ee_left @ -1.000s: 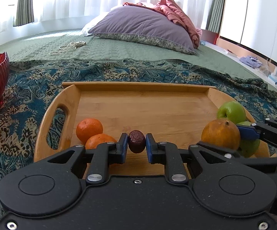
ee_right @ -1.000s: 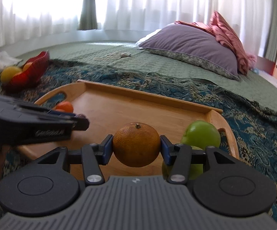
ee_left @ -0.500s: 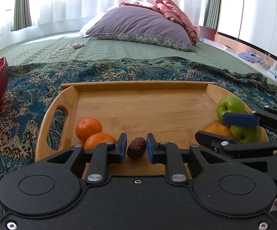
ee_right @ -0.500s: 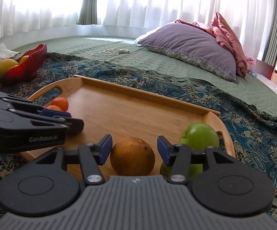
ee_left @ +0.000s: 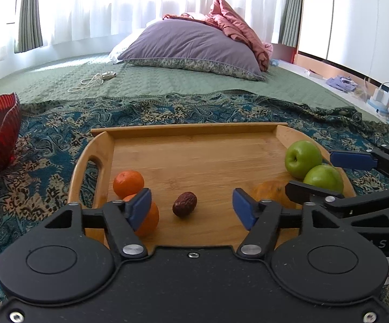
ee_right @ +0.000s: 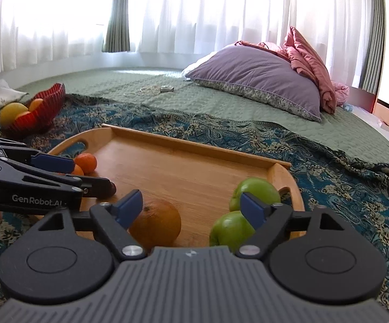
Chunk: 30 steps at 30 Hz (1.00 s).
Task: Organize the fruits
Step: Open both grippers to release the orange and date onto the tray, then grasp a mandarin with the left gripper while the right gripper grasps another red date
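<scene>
A wooden tray (ee_left: 194, 161) (ee_right: 183, 169) lies on the patterned blanket. On its near edge rests a dark red date (ee_left: 184, 204), loose between the opening jaws of my left gripper (ee_left: 191, 208), whose pads stand well clear of it. Two tangerines (ee_left: 128, 183) (ee_right: 86, 162) sit at the tray's left. My right gripper (ee_right: 191, 207) is opening too; a large orange (ee_right: 155, 225) (ee_left: 269, 192) lies on the tray by its left pad, untouched. Two green apples (ee_left: 303, 158) (ee_right: 256, 192) sit at the tray's right end.
A red bowl (ee_right: 42, 110) (ee_left: 2, 137) holding more fruit stands on the blanket to the left. A purple pillow (ee_left: 191, 48) and pink bedding (ee_right: 310, 64) lie further back, with a white cable (ee_left: 92, 80) on the green quilt.
Both grippers opened and drew back a little and upward. The date left the left pads and now lies on the tray; the orange left the right pads and rests on the tray.
</scene>
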Each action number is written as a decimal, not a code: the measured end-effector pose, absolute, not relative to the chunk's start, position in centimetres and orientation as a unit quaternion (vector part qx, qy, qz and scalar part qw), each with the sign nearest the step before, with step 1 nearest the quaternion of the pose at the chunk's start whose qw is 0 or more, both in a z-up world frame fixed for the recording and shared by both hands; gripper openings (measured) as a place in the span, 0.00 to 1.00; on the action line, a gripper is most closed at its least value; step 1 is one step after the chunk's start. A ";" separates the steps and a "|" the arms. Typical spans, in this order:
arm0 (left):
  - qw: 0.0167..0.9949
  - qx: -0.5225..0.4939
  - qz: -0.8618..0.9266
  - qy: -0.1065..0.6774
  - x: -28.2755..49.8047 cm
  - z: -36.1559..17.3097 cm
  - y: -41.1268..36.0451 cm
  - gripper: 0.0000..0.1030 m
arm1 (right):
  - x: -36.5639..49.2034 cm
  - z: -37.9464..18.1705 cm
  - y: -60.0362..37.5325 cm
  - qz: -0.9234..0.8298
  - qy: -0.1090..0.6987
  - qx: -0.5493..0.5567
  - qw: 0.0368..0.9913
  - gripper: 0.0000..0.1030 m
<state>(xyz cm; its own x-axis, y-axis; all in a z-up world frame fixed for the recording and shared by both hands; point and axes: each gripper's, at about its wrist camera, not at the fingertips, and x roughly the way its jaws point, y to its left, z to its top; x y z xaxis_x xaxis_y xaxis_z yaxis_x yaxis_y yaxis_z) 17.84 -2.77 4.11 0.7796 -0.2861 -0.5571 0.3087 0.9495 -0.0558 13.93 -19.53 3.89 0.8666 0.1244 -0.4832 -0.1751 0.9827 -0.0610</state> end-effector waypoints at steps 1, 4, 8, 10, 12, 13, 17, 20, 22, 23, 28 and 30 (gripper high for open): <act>0.944 0.020 -0.158 0.290 17.4 4.2 -2.8 0.71 | 13.6 4.0 -19.6 0.078 0.244 -0.051 0.965 0.88; 0.946 0.025 -0.160 0.281 16.1 4.5 -2.7 0.79 | 12.3 4.2 -19.9 0.082 0.236 -0.054 0.967 0.91; 0.946 0.025 -0.168 0.277 14.1 4.6 -2.6 0.82 | 10.3 4.3 -20.2 0.084 0.223 -0.067 0.969 0.98; 0.946 0.023 -0.172 0.275 13.2 4.5 -2.5 0.84 | 9.4 4.3 -20.4 0.087 0.218 -0.072 0.969 0.99; 0.944 0.023 -0.177 0.276 12.3 4.4 -2.5 0.85 | 8.5 4.2 -20.5 0.091 0.216 -0.077 0.969 1.00; 0.944 0.026 -0.180 0.276 11.8 4.3 -2.5 0.86 | 8.0 4.1 -20.6 0.091 0.215 -0.081 0.969 1.00; 0.940 0.048 -0.194 0.277 9.9 3.7 -2.7 0.87 | 6.4 3.5 -20.9 0.093 0.214 -0.090 0.968 1.00; 0.936 0.057 -0.203 0.282 8.8 3.2 -2.7 0.87 | 5.4 3.0 -21.2 0.100 0.220 -0.093 0.966 1.00; 0.932 0.058 -0.212 0.288 8.3 2.9 -2.7 0.87 | 4.8 2.6 -21.3 0.110 0.227 -0.094 0.963 1.00; 0.930 0.059 -0.217 0.291 8.1 2.8 -2.8 0.87 | 4.6 2.3 -21.3 0.117 0.232 -0.095 0.961 0.99; 0.921 0.062 -0.235 0.306 7.5 2.1 -3.1 0.86 | 3.4 1.0 -20.9 0.138 0.250 -0.110 0.952 0.92; 0.914 0.056 -0.248 0.317 7.5 1.9 -3.2 0.81 | 3.2 0.7 -20.6 0.143 0.255 -0.115 0.949 0.89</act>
